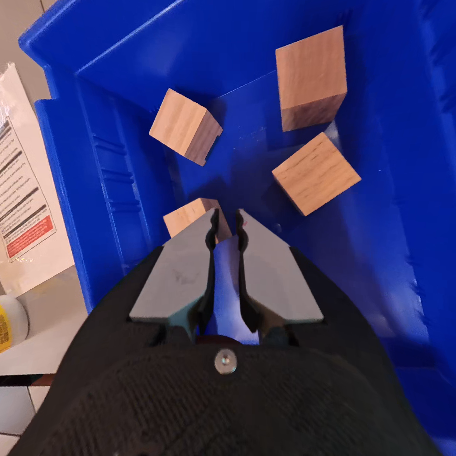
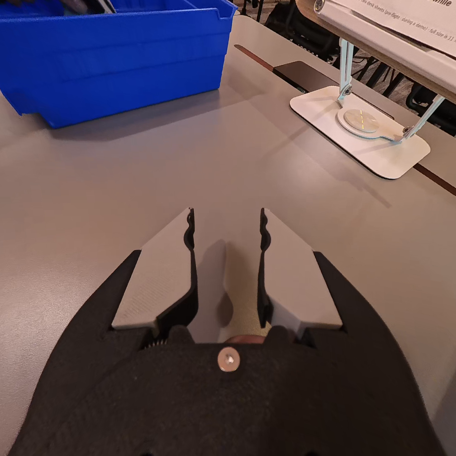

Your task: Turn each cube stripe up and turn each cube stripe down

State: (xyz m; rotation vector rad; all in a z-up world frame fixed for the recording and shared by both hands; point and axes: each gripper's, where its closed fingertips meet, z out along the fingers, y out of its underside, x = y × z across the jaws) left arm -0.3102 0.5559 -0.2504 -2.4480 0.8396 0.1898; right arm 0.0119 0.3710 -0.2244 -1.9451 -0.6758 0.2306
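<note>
Reaching into blue bin [image 1: 407, 197] | left hand-held gripper [image 1: 227, 214] nearly closed, empty | right hand-held gripper [image 2: 227, 212] apart over table [image 2: 98, 197]

On your grey table [image 2: 148, 177], a white stand base [image 2: 360, 133] sits at far right, carrying a tilted board with a printed sheet [image 2: 399, 22]. Left of the bin, you see a laminated sheet [image 1: 22, 172] and a white bottle [image 1: 12, 320].
</note>
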